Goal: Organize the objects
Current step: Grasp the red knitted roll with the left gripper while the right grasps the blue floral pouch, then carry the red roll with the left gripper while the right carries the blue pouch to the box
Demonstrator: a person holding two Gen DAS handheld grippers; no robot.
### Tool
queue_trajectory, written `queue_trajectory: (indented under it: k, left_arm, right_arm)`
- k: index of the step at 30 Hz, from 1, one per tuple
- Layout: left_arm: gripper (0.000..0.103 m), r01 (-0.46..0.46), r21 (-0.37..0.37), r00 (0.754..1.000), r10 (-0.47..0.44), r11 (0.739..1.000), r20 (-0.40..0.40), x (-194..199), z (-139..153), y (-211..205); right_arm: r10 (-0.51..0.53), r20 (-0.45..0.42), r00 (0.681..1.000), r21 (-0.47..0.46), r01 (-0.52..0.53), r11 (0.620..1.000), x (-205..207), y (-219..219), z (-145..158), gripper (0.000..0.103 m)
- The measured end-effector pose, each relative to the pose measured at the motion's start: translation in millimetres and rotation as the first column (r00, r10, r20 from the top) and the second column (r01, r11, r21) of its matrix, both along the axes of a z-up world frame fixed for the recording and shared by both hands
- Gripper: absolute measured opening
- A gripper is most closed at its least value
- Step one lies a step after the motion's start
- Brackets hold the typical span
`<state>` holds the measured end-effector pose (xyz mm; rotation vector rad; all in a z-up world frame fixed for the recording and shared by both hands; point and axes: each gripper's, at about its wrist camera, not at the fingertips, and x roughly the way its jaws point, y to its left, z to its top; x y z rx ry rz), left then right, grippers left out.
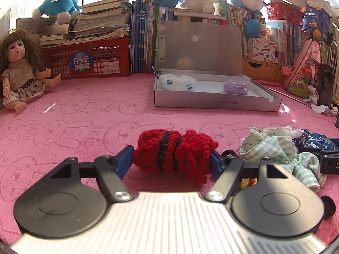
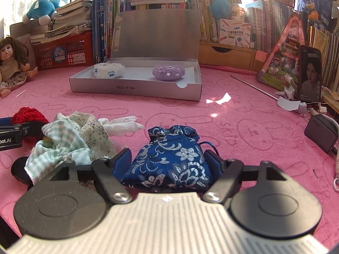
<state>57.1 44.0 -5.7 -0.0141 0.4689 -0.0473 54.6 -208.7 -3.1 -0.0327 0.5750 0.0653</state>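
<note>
My left gripper (image 1: 172, 160) has its blue pads on both sides of a red crocheted piece with black stripes (image 1: 175, 151) lying on the pink cloth. My right gripper (image 2: 167, 160) has its pads against a blue brocade pouch with white flowers (image 2: 171, 160). An open silver box (image 1: 216, 102) stands ahead, also in the right wrist view (image 2: 135, 90). It holds a white plush (image 1: 177, 82) (image 2: 109, 70) and a purple plush (image 1: 236, 86) (image 2: 168, 72).
A heap of green checked and floral cloths (image 1: 279, 148) (image 2: 70, 135) lies between the grippers. A doll (image 1: 20, 72) sits far left. A red basket (image 1: 89, 60), books and plush toys line the back. A phone (image 2: 310, 74), a metal rod (image 2: 254, 87) and a charger (image 2: 321, 132) are at the right.
</note>
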Motion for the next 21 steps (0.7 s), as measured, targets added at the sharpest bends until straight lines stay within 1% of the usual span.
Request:
queue_trajectory:
  k: [3,9,12,18,21]
  left_arm:
    - [0.075,0.001,-0.004,1.0,-0.001,1.0,0.003,-0.4,1.3,0.5]
    - [0.071,0.002,0.002,0.999,-0.002,1.0,0.035,-3.8,5.8,-0.2]
    - [0.071,0.005,-0.001,0.999,-0.005,1.0,0.037,-3.2,8.0,-0.4]
    - [0.071,0.015,0.003,0.999,-0.015,1.0,0.04,3.8,16.9,-0.9]
    - [0.071,0.023,-0.008,0.999,-0.022,1.0,0.036,11.5,23.0,0.6]
  right_arm:
    - [-0.006,-0.004,1.0,0.01,0.006,1.0,0.9,-2.5,1.1,0.072]
    - [-0.031,-0.019,0.999,0.025,0.032,0.999,3.1,-8.5,6.0,0.064]
    - [-0.047,-0.008,0.999,0.019,0.047,0.999,4.0,-10.2,9.1,0.063]
    - [-0.059,-0.005,0.998,0.052,0.059,0.997,10.2,-20.0,16.5,0.062]
    - [-0.057,0.011,0.998,0.045,0.056,0.997,13.7,-21.4,22.3,0.062]
